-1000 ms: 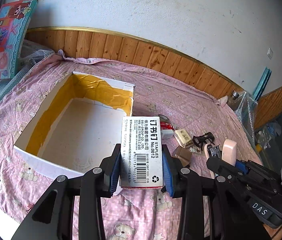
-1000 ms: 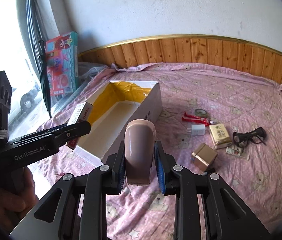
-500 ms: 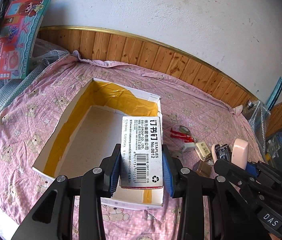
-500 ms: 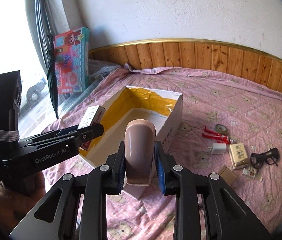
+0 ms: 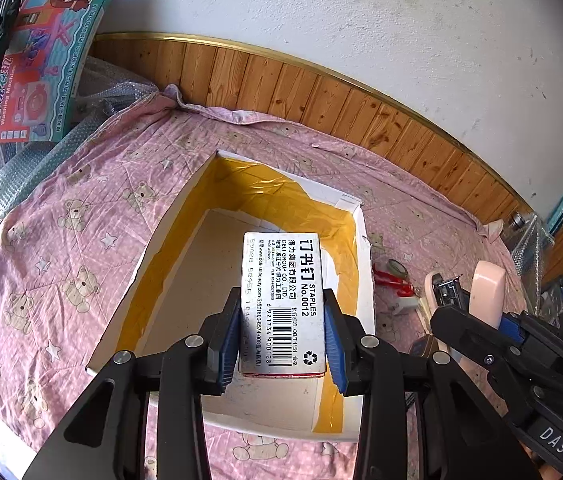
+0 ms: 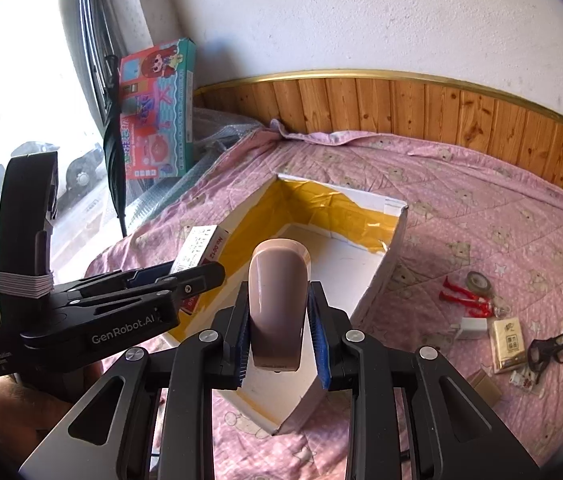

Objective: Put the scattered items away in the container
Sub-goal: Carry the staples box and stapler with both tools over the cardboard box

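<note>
An open white box [image 5: 185,216] [image 6: 395,248] lined with yellow tape lies on the pink bedspread. My left gripper [image 5: 283,336] is shut on a white staples box [image 5: 281,300], held above the open box's near end. The staples box [image 6: 201,246] also shows past the left gripper [image 6: 185,280] in the right wrist view. My right gripper [image 6: 281,336] is shut on a pink stapler [image 6: 279,300], over the box's near right corner. In the left wrist view the stapler [image 5: 489,292] sticks up from the right gripper [image 5: 469,320].
Loose items lie right of the box: a red tool [image 6: 463,298], a tape roll [image 6: 479,282], a white adapter [image 6: 471,326], a yellow packet [image 6: 509,340], black glasses [image 6: 553,350], a brown box [image 6: 485,388]. A toy box [image 6: 157,112] leans by the window. Wood panelling [image 5: 321,96] backs the bed.
Both grippers have carried their loads leftward and forward over the open box, which now sits lower and more central in both views. Both grips are unchanged.
</note>
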Demonstrator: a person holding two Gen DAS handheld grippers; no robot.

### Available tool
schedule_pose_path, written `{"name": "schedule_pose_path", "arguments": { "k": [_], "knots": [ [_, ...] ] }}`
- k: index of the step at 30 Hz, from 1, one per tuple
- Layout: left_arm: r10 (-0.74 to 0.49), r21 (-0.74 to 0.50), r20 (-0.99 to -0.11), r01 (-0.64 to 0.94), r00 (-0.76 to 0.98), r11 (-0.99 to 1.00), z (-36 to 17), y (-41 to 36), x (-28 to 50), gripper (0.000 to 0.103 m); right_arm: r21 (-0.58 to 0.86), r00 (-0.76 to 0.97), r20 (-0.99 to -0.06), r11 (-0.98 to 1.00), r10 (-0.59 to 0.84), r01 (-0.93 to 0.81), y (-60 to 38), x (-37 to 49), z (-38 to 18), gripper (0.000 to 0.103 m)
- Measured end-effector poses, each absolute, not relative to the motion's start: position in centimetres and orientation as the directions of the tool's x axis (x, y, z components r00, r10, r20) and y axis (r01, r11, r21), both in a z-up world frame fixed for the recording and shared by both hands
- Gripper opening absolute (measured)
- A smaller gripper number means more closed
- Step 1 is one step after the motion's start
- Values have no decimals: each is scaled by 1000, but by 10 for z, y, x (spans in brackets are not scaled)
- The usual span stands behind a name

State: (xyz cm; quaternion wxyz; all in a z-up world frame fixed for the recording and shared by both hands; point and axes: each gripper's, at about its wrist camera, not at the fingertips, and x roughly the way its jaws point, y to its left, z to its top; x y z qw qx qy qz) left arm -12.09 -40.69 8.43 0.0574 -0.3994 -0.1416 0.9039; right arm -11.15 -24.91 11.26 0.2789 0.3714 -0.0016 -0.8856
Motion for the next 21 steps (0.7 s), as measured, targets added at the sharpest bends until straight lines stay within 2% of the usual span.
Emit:
{"name": "schedule_pose_path", "arguments": {
  "k": [11, 21],
  "knots": [
    [228, -271, -770, -18, -595, -962, 69, -424, -158, 38, 212, -438, -757, -817, -484, 537, -279, -177, 81, 27],
    [255, -236, -811, -105, -527, -966, 73, -415, -209, 38, 248, -366, -810, -833, -459, 495, -285, -240, 61, 27]
  ]
}}
